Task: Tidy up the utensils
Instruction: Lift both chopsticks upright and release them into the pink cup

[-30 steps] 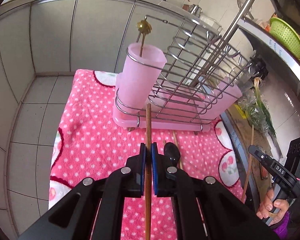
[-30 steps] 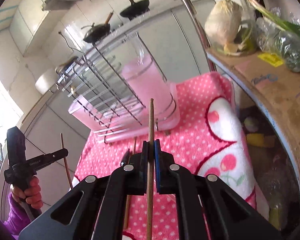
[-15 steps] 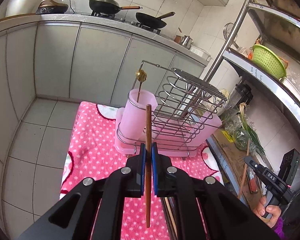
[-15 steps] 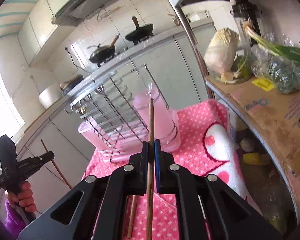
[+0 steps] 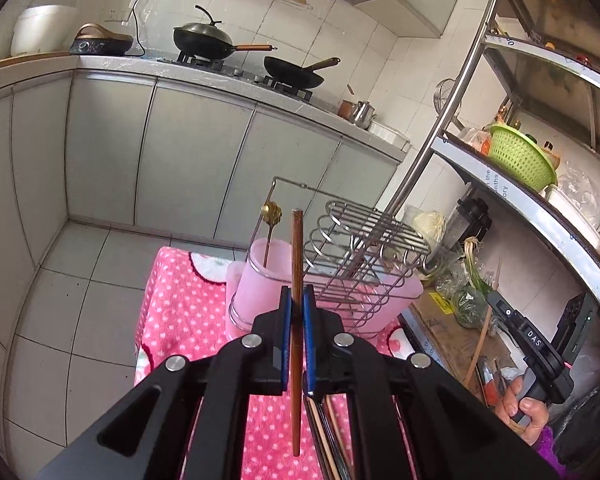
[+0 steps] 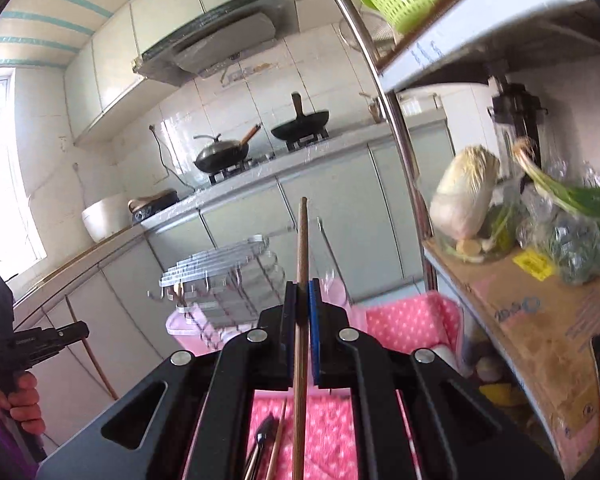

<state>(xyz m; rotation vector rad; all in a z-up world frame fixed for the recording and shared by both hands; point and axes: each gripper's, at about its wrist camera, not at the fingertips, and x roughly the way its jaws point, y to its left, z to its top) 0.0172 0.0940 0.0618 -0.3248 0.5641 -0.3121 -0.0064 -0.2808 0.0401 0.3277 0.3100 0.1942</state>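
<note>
Both claws, left (image 5: 296, 312) and right (image 6: 301, 308), are rising off the bench, each clenched on one chopstick (image 5: 296, 264), nearing the height of the pink cup (image 5: 260, 276) in the rack (image 5: 364, 236).

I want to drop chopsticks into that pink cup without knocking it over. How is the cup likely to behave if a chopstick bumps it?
The pink cup looks like thin plastic, so probably light and easy to nudge. It is tall and narrow, so on its own it might tip. Wire rings of the dish rack encircle it, which should hold it upright. A gold-headed utensil already stands in it undisturbed.
</note>
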